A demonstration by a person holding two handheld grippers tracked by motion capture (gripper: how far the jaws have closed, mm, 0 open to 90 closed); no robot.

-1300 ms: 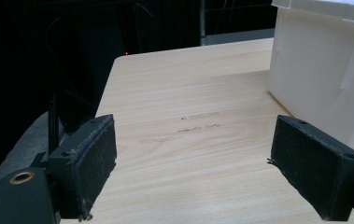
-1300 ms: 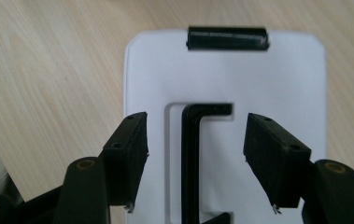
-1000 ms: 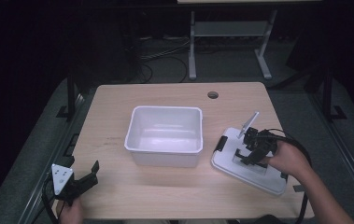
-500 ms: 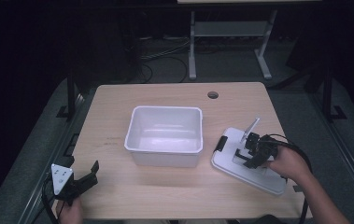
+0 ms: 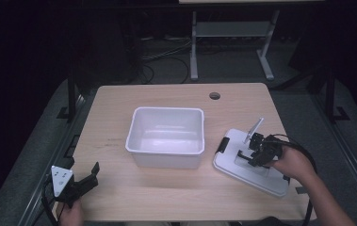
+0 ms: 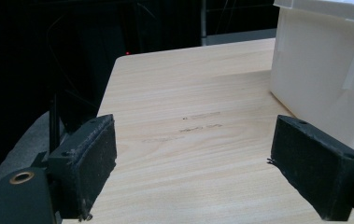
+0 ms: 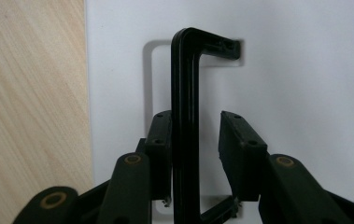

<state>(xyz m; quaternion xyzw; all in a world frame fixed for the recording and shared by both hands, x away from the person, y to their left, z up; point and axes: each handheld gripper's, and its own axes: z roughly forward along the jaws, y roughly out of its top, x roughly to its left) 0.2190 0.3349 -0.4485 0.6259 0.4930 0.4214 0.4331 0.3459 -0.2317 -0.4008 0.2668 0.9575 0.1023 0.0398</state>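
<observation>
A white plastic bin point(image 5: 166, 109) stands empty in the middle of the wooden table point(image 5: 119, 197); its side wall point(image 6: 324, 60) shows at the right of the left gripper view. To the bin's right its white lid point(image 5: 242, 172) lies flat, with a black handle point(image 7: 186, 116) raised from it. My right gripper point(image 5: 254, 150) is down on the lid. Its jaws point(image 7: 198, 116) straddle the handle: the left jaw touches it and a gap remains at the right jaw. My left gripper point(image 5: 89, 176) rests wide open at the table's front left corner, with nothing between its jaws point(image 6: 193, 140).
A black latch point(image 5: 222, 144) sits on the lid's edge nearest the bin. A round cable hole point(image 5: 215, 95) is at the table's back right. Dark floor, cables and a metal stand point(image 5: 232, 33) lie beyond the far edge.
My right gripper has dropped slightly toward the lid and settled around its handle. The left gripper, bin and lid have stayed where they were.
</observation>
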